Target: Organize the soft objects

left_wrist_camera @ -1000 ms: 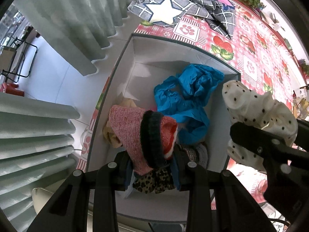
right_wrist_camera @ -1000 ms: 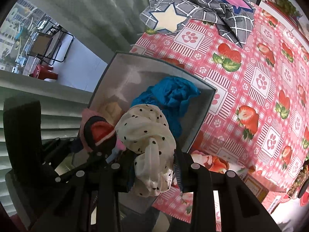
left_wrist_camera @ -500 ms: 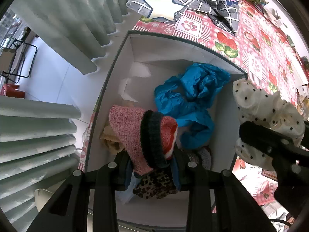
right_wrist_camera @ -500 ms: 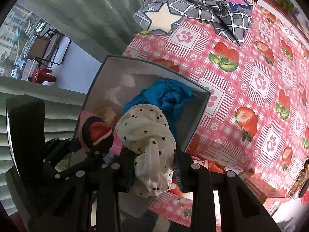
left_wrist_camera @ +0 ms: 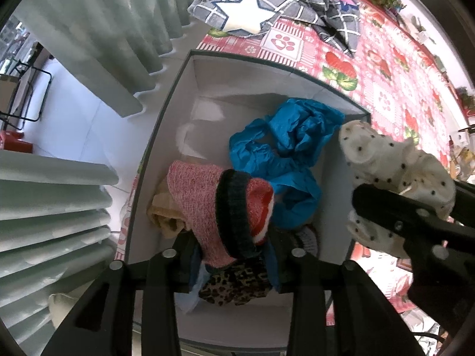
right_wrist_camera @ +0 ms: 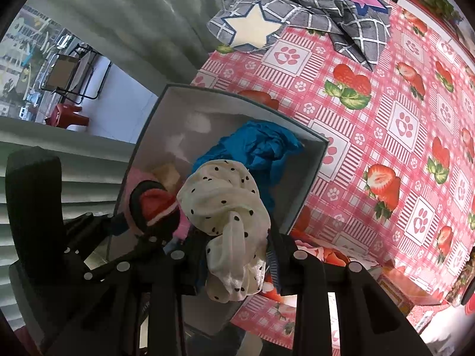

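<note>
My left gripper [left_wrist_camera: 231,249] is shut on a pink knitted piece with a dark band and red tip [left_wrist_camera: 219,204], held over the open grey storage box [left_wrist_camera: 178,68]. Inside the box lie a crumpled blue cloth [left_wrist_camera: 285,148], a tan cloth [left_wrist_camera: 166,216] and a leopard-print piece [left_wrist_camera: 234,281]. My right gripper [right_wrist_camera: 234,258] is shut on a white black-dotted cloth [right_wrist_camera: 225,201], held above the box's near right rim [right_wrist_camera: 305,192]. The dotted cloth also shows in the left wrist view [left_wrist_camera: 394,169].
The box stands at the corner of a table with a pink strawberry and paw-print cloth [right_wrist_camera: 400,118]. A grey checked blanket with a white star [right_wrist_camera: 297,9] lies at the far end. Pale curtains [left_wrist_camera: 98,29] hang left of the table.
Both grippers have risen and drawn back slightly over the box, still holding their cloths. The box contents have not moved.
</note>
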`<control>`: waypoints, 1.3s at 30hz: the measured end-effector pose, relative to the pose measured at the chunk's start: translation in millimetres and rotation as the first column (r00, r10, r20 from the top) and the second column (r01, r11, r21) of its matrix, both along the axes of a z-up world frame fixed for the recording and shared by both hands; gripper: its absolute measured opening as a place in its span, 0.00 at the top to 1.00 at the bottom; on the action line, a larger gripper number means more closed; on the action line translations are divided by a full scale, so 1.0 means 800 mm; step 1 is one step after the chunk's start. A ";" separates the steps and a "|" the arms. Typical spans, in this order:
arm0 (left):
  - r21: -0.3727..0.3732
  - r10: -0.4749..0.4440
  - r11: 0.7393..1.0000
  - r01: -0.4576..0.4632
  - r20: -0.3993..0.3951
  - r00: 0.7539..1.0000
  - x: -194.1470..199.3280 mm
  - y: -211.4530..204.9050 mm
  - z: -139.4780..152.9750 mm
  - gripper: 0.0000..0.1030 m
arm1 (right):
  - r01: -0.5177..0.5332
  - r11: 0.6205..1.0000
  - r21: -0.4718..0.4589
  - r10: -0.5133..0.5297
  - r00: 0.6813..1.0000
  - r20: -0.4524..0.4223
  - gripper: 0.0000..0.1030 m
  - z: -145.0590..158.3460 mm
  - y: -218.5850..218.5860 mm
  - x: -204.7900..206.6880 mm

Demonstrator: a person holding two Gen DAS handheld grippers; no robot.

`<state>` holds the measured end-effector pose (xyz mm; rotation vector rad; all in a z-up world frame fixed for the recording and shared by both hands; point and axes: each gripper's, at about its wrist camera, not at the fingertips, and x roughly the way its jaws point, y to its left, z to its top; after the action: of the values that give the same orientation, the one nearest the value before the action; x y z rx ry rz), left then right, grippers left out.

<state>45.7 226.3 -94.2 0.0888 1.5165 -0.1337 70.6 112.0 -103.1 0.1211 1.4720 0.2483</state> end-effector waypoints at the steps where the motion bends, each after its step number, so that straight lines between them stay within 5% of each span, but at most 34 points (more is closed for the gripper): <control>1: -0.011 -0.002 1.000 0.002 0.004 1.000 -0.001 0.000 0.001 0.43 | -0.003 1.000 0.005 0.003 1.000 0.001 0.65 0.001 0.001 0.000; 2: -0.006 -0.005 1.000 0.005 0.011 1.000 -0.002 -0.001 0.004 0.24 | -0.005 1.000 0.009 0.005 1.000 0.001 0.56 0.001 0.001 0.000; 3: 0.008 -0.010 1.000 0.010 0.022 1.000 -0.003 -0.002 0.006 0.16 | -0.006 1.000 0.012 0.006 1.000 0.004 0.47 0.002 0.001 0.000; 5: 0.020 -0.020 1.000 0.019 0.072 0.997 -0.008 -0.003 0.015 0.15 | -0.003 1.000 0.010 0.003 1.000 0.025 0.28 0.008 0.000 -0.002; 9: 0.006 -0.027 1.000 0.026 0.102 0.994 -0.013 -0.002 0.025 0.10 | -0.013 1.000 -0.003 0.013 0.999 0.044 0.28 0.018 0.000 -0.007; 10: 0.009 -0.031 0.999 0.030 0.105 0.994 -0.014 -0.003 0.028 0.03 | -0.015 1.000 -0.008 0.015 0.999 0.046 0.24 0.019 -0.001 -0.008; 12: 0.015 -0.038 0.999 0.036 0.132 0.990 -0.017 -0.003 0.037 0.00 | -0.016 1.000 -0.024 0.018 0.998 0.057 0.00 0.024 -0.002 -0.012; 17: 0.074 -0.033 0.997 0.017 0.218 0.975 -0.024 0.001 0.059 0.00 | -0.016 0.997 -0.076 0.025 0.994 0.111 0.00 0.043 -0.007 -0.026; 20: -0.010 -0.020 1.000 0.022 0.174 0.984 -0.027 0.009 0.061 0.00 | -0.020 0.995 -0.097 0.031 0.993 0.116 0.00 0.049 -0.010 -0.036; 29: 0.078 -0.083 0.994 0.071 0.164 0.983 -0.072 0.014 0.063 0.00 | 0.007 0.995 -0.098 0.003 0.994 0.105 0.00 0.055 -0.019 -0.070; 39: 0.078 -0.084 0.994 0.072 0.161 0.983 -0.088 0.016 0.069 0.00 | -0.030 0.994 -0.105 0.039 0.995 0.088 0.00 0.051 0.000 -0.091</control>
<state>-24.5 239.2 -39.3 0.2123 1.3535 -0.1319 -2.6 112.0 -62.4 0.0005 1.3954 0.2019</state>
